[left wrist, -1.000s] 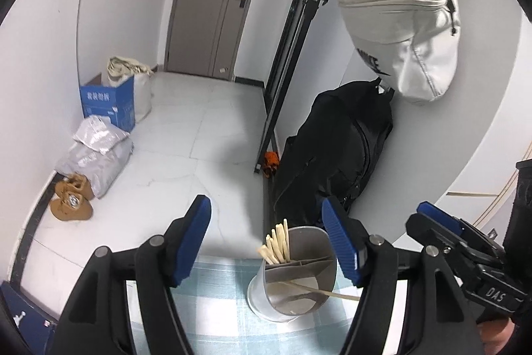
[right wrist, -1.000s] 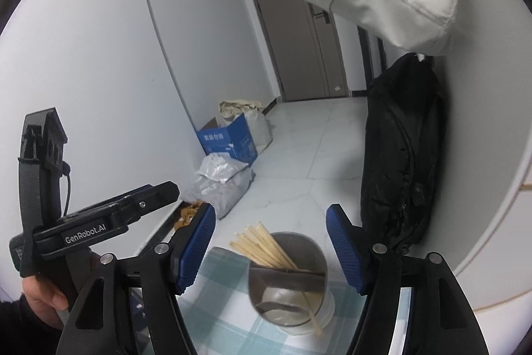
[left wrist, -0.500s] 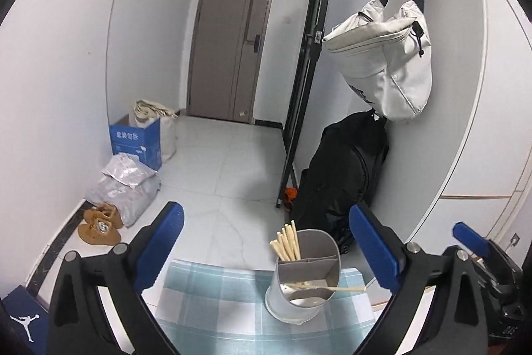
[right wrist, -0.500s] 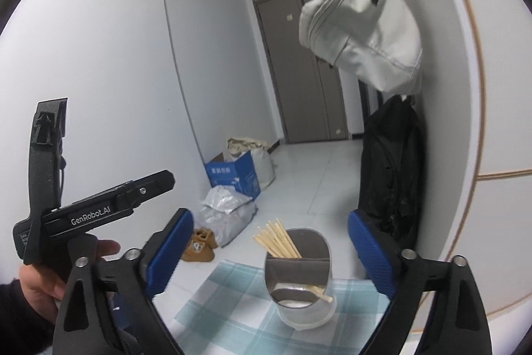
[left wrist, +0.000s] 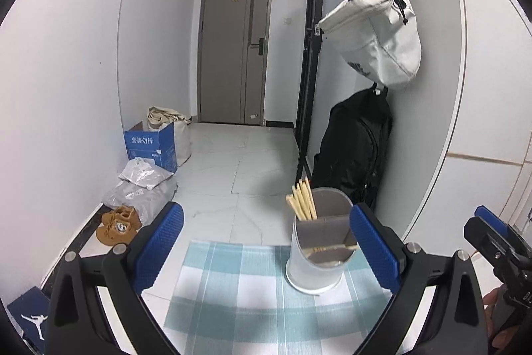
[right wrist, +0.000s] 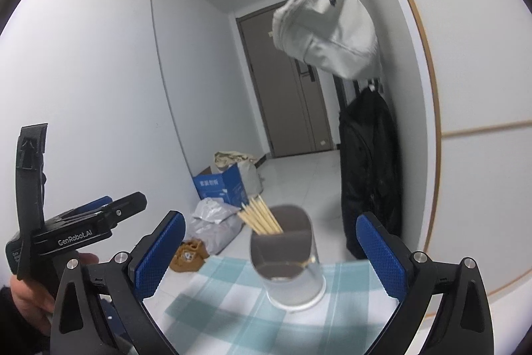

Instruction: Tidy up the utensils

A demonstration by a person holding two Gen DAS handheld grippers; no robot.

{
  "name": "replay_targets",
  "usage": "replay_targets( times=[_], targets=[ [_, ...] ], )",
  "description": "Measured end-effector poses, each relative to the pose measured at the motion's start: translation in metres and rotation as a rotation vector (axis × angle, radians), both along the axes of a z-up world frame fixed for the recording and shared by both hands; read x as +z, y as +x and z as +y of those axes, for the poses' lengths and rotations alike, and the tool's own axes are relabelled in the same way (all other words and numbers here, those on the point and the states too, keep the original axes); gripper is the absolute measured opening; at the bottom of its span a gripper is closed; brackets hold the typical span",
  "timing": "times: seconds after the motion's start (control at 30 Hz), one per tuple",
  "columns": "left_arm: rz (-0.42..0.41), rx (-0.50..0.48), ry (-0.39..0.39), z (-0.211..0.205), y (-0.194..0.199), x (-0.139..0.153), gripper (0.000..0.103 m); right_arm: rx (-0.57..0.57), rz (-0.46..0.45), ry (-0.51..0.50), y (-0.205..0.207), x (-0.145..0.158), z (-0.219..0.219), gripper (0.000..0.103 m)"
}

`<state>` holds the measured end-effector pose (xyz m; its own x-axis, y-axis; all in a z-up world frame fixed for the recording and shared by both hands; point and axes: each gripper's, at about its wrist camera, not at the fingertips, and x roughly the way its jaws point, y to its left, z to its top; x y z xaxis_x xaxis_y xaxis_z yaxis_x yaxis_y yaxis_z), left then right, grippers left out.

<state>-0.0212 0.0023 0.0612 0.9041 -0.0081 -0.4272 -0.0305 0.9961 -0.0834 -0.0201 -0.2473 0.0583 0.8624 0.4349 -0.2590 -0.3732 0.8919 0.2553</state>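
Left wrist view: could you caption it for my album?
Open left gripper faces a grey utensil holder with chopsticks on a checked cloth.

white bag point(left wrist: 379, 32) above black backpack point(left wrist: 355, 148)

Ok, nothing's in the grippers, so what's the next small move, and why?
Probably tilt the left gripper down to look for loose utensils: its jaws stand open and empty, the chopsticks already stand in the holder, and no utensil lies on the visible checked cloth.
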Motion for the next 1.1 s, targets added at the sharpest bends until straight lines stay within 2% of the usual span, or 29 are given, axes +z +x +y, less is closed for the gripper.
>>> replay_targets(
  times=[0.27, 0.6, 0.8, 1.1],
  targets=[
    [0.002, 0.008, 0.013, 0.000, -0.006, -0.030, 0.098, -0.049, -0.005, -0.073, -0.015, -0.033, 0.003, 0.103],
    [0.035, 0.040, 0.031, 0.007, -0.003, -0.064, 0.098, -0.033, 0.058, -0.057, -0.011, -0.061, 0.015, 0.103],
    [0.046, 0.064, -0.013, 0.016, 0.003, -0.062, 0.098, 0.008, 0.058, -0.082, -0.009, -0.066, 0.026, 0.103],
    [0.016, 0.058, 0.040, 0.011, -0.002, -0.061, 0.098, 0.009, 0.082, -0.093, -0.003, -0.075, 0.033, 0.103]
  ],
)
